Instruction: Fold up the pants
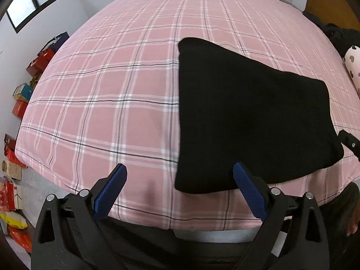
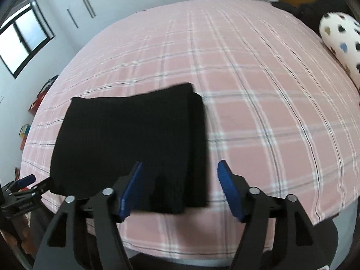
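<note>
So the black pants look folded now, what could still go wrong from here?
Two things, I think. The folded pants lie close to the near edge of the bed, so a nudge might slide them off. Both the left gripper and the right gripper hang open just above the near hem; a blue finger could catch the cloth on pulling away and undo the fold. The right side shows stacked layers that may slip apart.

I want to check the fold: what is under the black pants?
The pants lie folded flat on the pink plaid bedsheet, which shows all around them. Whatever is directly beneath them, and their inner layers, is covered.
</note>
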{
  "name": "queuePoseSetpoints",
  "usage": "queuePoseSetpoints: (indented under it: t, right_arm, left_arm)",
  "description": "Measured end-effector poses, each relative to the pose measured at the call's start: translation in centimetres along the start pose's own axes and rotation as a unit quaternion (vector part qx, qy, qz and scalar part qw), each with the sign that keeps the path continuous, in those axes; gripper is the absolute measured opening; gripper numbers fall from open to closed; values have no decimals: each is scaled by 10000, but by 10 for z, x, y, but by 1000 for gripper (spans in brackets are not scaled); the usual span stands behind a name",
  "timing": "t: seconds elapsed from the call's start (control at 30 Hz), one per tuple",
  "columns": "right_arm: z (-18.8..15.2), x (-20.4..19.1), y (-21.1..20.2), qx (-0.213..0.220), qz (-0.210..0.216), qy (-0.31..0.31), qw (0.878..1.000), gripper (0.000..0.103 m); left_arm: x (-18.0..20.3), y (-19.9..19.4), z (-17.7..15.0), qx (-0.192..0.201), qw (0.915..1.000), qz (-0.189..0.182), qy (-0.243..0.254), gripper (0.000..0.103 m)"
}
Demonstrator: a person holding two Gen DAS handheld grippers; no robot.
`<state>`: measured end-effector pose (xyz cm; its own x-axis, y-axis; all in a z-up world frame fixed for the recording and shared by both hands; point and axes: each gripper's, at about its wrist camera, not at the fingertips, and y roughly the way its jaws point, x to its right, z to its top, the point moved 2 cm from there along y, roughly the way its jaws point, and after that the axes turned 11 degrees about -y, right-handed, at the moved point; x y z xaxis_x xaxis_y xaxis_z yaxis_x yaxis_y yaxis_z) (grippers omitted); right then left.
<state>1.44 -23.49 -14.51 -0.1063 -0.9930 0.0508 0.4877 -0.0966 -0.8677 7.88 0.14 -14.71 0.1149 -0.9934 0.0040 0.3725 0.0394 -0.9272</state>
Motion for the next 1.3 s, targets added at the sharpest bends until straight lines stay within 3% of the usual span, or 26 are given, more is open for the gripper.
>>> queuePoseSetpoints:
  t: [0.13, 0.4, 0.6, 0.73, 0.87, 0.93, 1.03, 1.07, 1.13, 1.23, 1.3]
  right_arm:
    - [-8, 12, 4, 3, 293, 160, 9994, 74]
    - [-18, 12, 32, -326, 833, 491, 9948, 75]
    - [-18, 10, 54, -527, 1058, 677, 9907, 78]
    - [-16, 10, 60, -533, 1046, 799, 9899, 80]
    - [-8, 2, 34, -60, 445, 422, 9981, 80]
    - [-3, -5, 20, 120, 507, 191, 9985, 80]
    - [-3, -12, 30, -145, 735, 64, 9972, 80]
    - [-4, -14, 36, -226, 792, 61, 9966, 78]
    - [-6, -16, 44, -321, 773, 84, 9965, 55]
    - [-3, -13, 43, -362, 855, 174, 9955, 32]
    - [4, -9, 36, -351, 1024, 224, 9939, 25]
  left_arm:
    - [10, 6, -2, -181, 9997, -171, 9, 93]
    - [13, 37, 5, -613, 9957, -639, -264, 93]
    - [2, 62, 13, -773, 9900, -984, -655, 93]
    - [-5, 73, 14, -899, 9850, -1166, -897, 98]
    - [-8, 62, 16, -708, 9880, -1085, -842, 97]
    - [-8, 52, 14, -522, 9913, -984, -702, 97]
    - [-2, 35, 10, -247, 9951, -862, -406, 97]
    - [1, 31, 8, -190, 9957, -850, -323, 97]
    - [9, 24, 6, -110, 9958, -898, -172, 97]
    - [25, 8, -2, -35, 9931, -1163, 111, 98]
    - [37, -2, -10, 20, 9901, -1347, 384, 98]
